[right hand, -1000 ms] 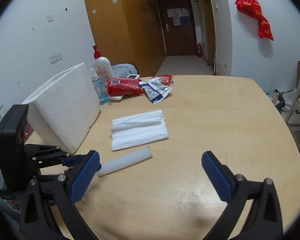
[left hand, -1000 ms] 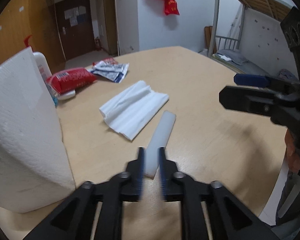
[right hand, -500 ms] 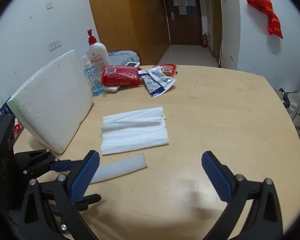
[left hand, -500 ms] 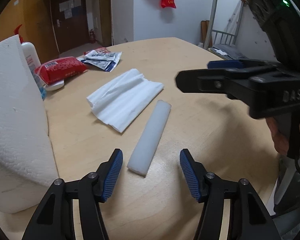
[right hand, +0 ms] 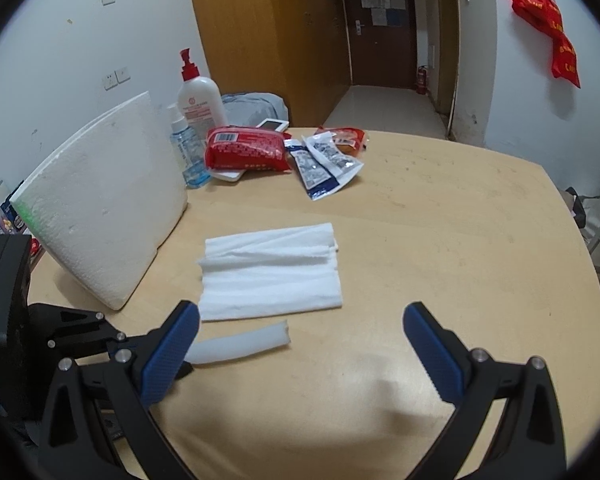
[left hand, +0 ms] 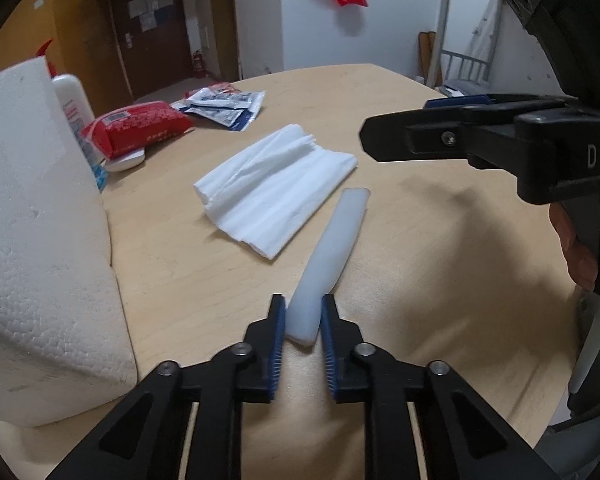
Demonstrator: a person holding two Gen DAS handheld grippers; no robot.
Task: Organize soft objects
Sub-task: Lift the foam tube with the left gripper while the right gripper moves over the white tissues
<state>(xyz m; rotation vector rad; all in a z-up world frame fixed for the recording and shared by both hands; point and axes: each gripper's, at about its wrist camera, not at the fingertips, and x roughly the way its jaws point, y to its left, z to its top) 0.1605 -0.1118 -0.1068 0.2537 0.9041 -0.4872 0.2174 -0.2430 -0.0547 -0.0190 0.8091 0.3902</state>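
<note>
A white foam strip [left hand: 332, 252] lies on the wooden table [left hand: 420, 280], beside a folded white cloth [left hand: 276, 188]. My left gripper [left hand: 302, 312] is shut on the strip's near end. The strip [right hand: 240, 346] and the cloth [right hand: 270, 272] also show in the right wrist view, with the left gripper at the strip's left end. My right gripper [right hand: 300, 328] is open and empty, hovering above the table just in front of the strip. It shows in the left wrist view [left hand: 480, 136] at the right, above the table.
A big white foam block [right hand: 100, 200] stands at the table's left. Behind it are a pump bottle [right hand: 198, 100], a small clear bottle [right hand: 186, 152], a red packet [right hand: 248, 154] and several sachets [right hand: 324, 164]. The table's edge curves round at the right.
My left gripper was shut on the strip's end, opened wide half a second ago, and has shut on the strip's near end again. The right gripper has moved closer over the table.
</note>
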